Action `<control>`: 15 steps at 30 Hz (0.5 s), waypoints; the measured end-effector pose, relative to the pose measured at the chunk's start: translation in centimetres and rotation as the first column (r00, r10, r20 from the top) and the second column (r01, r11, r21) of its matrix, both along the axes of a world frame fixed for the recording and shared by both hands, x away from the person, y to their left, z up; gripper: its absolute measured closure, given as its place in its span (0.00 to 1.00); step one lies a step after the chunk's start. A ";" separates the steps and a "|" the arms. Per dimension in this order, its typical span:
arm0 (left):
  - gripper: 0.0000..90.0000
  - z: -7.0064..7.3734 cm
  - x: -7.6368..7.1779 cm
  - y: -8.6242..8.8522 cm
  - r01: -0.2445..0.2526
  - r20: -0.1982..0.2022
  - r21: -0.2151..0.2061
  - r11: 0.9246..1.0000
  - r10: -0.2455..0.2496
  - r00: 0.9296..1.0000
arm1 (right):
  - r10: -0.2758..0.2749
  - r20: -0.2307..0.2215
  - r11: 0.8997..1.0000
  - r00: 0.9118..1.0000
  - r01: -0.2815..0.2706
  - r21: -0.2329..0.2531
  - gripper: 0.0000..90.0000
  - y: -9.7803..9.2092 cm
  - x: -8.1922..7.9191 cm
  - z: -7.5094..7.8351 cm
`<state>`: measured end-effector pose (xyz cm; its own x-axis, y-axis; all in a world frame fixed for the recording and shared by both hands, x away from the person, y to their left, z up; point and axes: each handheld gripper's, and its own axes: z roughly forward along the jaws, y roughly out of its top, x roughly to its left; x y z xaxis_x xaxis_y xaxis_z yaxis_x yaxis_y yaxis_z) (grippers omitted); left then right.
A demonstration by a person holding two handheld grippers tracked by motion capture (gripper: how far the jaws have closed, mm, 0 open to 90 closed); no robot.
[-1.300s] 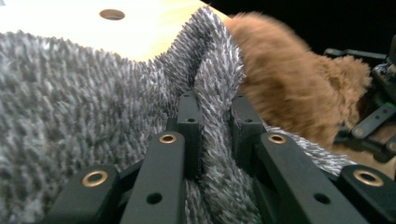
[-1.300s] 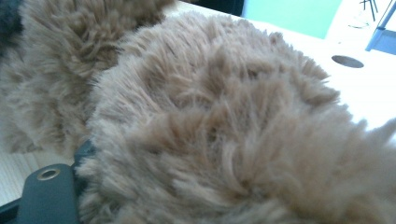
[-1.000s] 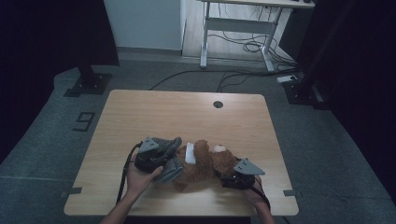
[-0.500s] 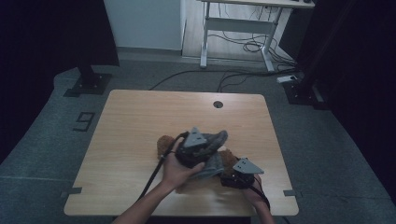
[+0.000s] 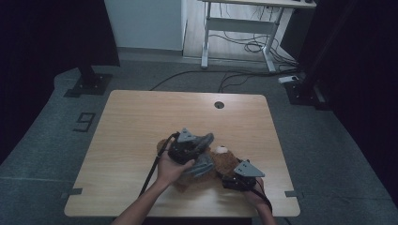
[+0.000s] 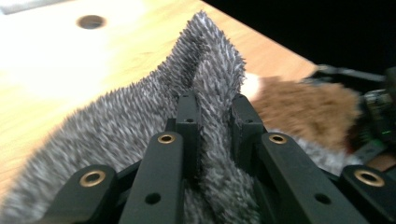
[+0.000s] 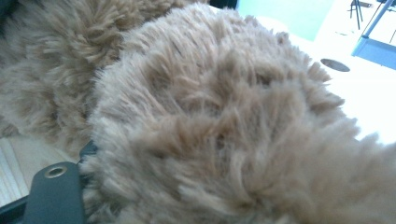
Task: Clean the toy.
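Note:
A brown plush bear [image 5: 226, 162] lies on the wooden table [image 5: 141, 117] near its front edge. A piece of grey fuzzy fabric [image 5: 202, 165] drapes over the bear's middle. My left gripper [image 5: 201, 143] is above the bear, shut on a raised fold of the grey fabric [image 6: 140, 126], which is pinched between its fingertips [image 6: 187, 108]. My right gripper [image 5: 229, 177] presses into the bear from the right. Brown fur [image 7: 224, 116] covers its jaws, which seem clamped on the plush. In the left gripper view, the bear [image 6: 303, 112] and the right gripper [image 6: 373, 112] are at the right.
A round cable hole [image 5: 219, 104] sits at the table's far edge. The left gripper's cable [image 5: 151, 169] trails back toward the front edge. A desk frame [image 5: 234, 28] and loose cables stand on the floor beyond the table.
My left gripper has swung from the bear's left side to above its middle, pulling the grey fabric up with it. The right gripper has stayed in place on the bear.

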<state>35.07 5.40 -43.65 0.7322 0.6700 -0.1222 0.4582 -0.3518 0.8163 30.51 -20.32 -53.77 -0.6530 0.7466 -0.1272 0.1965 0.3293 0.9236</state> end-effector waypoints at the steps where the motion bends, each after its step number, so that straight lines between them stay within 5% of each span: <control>1: 0.85 -0.1 0.1 0.9 -0.017 -0.002 0.003 1.000 0.017 1.000 | 0.000 0.000 1.000 1.000 0.000 0.000 0.21 0.0 0.0 0.0; 2: 0.85 -0.7 0.4 2.6 -0.050 -0.024 0.007 0.999 0.050 0.998 | 0.000 0.007 1.000 1.000 0.000 -0.003 0.21 -0.1 -0.2 -0.1; 8: 0.85 -3.1 0.2 6.9 -0.118 -0.082 -0.036 0.992 0.115 0.990 | 0.002 0.009 1.000 1.000 -0.002 -0.012 0.21 0.0 -0.4 -0.1; 11: 0.85 -3.9 -0.2 7.6 -0.123 -0.093 -0.063 0.990 0.117 0.989 | -0.001 0.007 1.000 1.000 0.001 -0.014 0.19 0.0 -0.5 -0.1; 15: 0.86 -5.0 -1.6 7.6 -0.132 -0.045 -0.076 0.988 0.129 0.991 | 0.005 -0.008 1.000 1.000 -0.005 -0.010 0.14 0.1 -0.9 0.3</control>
<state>33.49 13.03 -48.66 0.6327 0.7464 -0.2062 0.5289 -0.2220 0.8191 29.60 -20.20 -53.47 -0.6576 0.7421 -0.1299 0.2021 0.3399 0.9185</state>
